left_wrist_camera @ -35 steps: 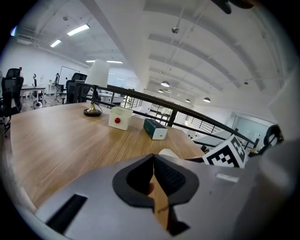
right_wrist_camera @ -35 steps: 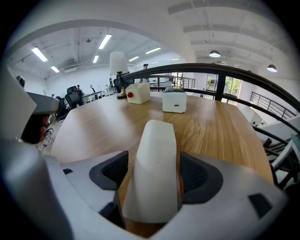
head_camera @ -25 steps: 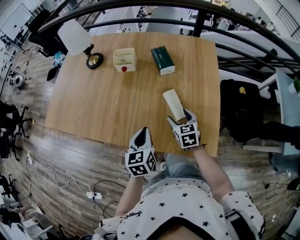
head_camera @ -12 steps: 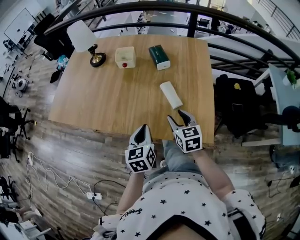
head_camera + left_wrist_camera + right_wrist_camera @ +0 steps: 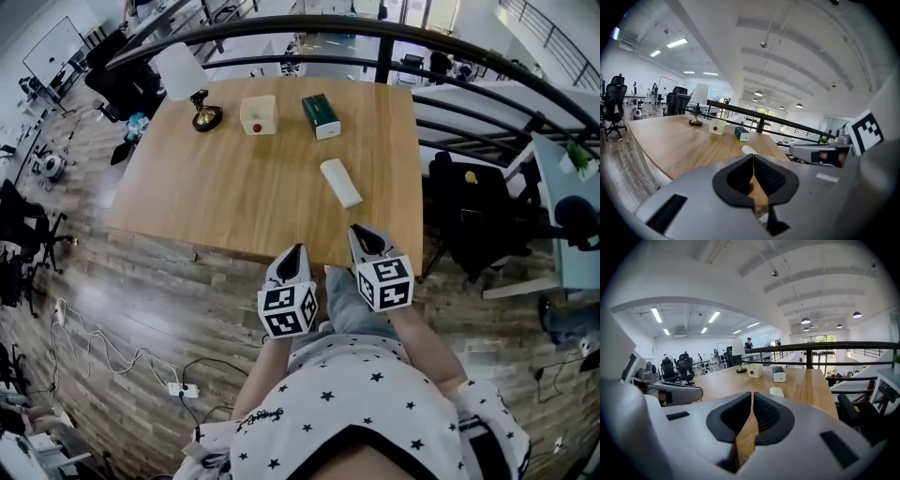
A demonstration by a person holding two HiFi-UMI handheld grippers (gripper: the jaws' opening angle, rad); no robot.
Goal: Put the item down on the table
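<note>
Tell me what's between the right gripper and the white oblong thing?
Only bare wooden table separates right gripper from white oblong item; head view shows it.

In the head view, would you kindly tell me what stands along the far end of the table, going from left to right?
table lamp → cream box with a red button → dark green box with a white end

The bench (image 5: 216,187) is bare at left and lower centre. Lamp (image 5: 190,86), cream box (image 5: 259,114) and green box (image 5: 321,116) line its upper edge; white item (image 5: 340,182) lies centre-right; black railing (image 5: 384,58) beyond.
</note>
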